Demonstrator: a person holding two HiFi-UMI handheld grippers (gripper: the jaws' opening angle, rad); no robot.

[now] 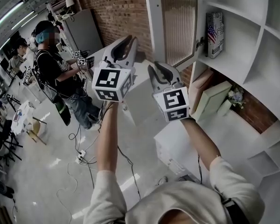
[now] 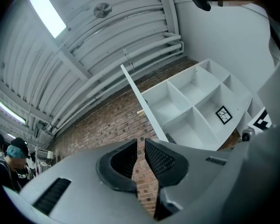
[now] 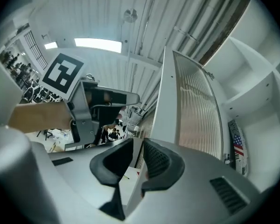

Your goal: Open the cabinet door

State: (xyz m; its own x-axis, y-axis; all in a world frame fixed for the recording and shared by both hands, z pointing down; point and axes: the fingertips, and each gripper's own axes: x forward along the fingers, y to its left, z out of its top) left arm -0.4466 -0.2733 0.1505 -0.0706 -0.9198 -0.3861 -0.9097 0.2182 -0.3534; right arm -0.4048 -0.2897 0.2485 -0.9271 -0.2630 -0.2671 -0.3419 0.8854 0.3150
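The left gripper [image 1: 123, 47] and right gripper [image 1: 160, 73] hover by the open cabinet door [image 1: 178, 24], apparently not touching.
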